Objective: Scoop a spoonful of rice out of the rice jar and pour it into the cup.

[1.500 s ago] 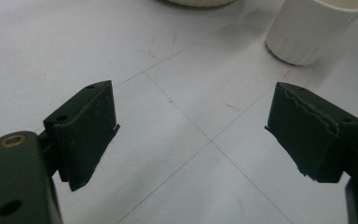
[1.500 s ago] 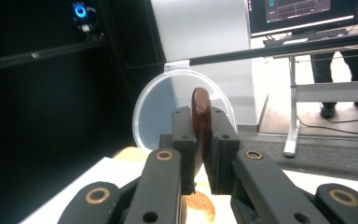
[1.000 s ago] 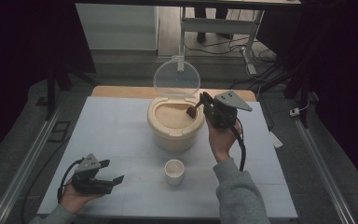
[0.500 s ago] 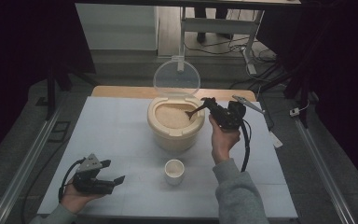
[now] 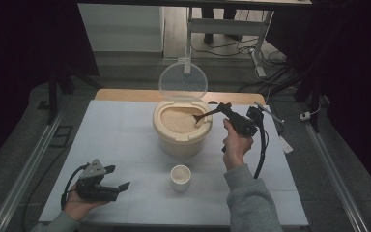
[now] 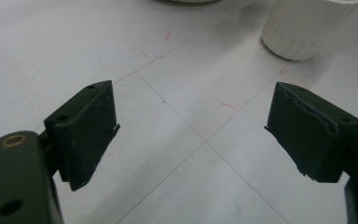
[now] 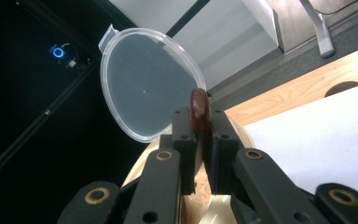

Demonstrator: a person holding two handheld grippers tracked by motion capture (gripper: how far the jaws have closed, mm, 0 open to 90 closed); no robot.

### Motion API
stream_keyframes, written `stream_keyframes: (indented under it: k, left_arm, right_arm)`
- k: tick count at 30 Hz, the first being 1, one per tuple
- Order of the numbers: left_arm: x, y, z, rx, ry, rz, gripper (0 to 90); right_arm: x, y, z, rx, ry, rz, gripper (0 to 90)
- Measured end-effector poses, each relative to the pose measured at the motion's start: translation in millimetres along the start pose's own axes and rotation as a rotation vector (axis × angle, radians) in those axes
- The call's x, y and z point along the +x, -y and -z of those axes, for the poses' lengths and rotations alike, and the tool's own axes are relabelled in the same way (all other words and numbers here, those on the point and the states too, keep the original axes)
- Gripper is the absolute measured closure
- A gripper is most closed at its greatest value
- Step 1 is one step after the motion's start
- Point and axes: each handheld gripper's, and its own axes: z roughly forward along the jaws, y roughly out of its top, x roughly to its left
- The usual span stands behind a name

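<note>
Right gripper [image 5: 221, 109] pinching brown spoon [image 5: 202, 117], its bowl in rice bucket [image 5: 182, 137], left gripper [image 5: 118, 188] spread

Right claw [image 5: 221, 109] and its dark spoon [image 5: 204, 116] now lower, spoon tip in the rice [image 5: 179, 120].

We cannot see the spoon [image 7: 199, 112] bowl, hidden by the right gripper [image 7: 200, 122] jaws, the white cup [image 6: 303, 25] is cut off at the left gripper view's top edge, and the bucket's [image 5: 182, 140] grain is too small to identify.
</note>
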Motion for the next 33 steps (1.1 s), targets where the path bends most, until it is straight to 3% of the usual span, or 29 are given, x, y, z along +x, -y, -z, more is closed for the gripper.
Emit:
stream_keyframes:
  k: [12, 33]
  left_arm:
    - [0.4, 0.5, -1.2, 0.006, -0.004, -0.003, 15.7]
    - [0.1, 0.3, -0.5, 0.008, -0.015, -0.013, 16.0]
  right_arm:
    - [-12.0, -5.8, 1.9, 0.004, -0.025, -0.14, 84.0]
    - [-19.6, -9.1, 7.5, 0.007, -0.062, -0.208, 84.0]
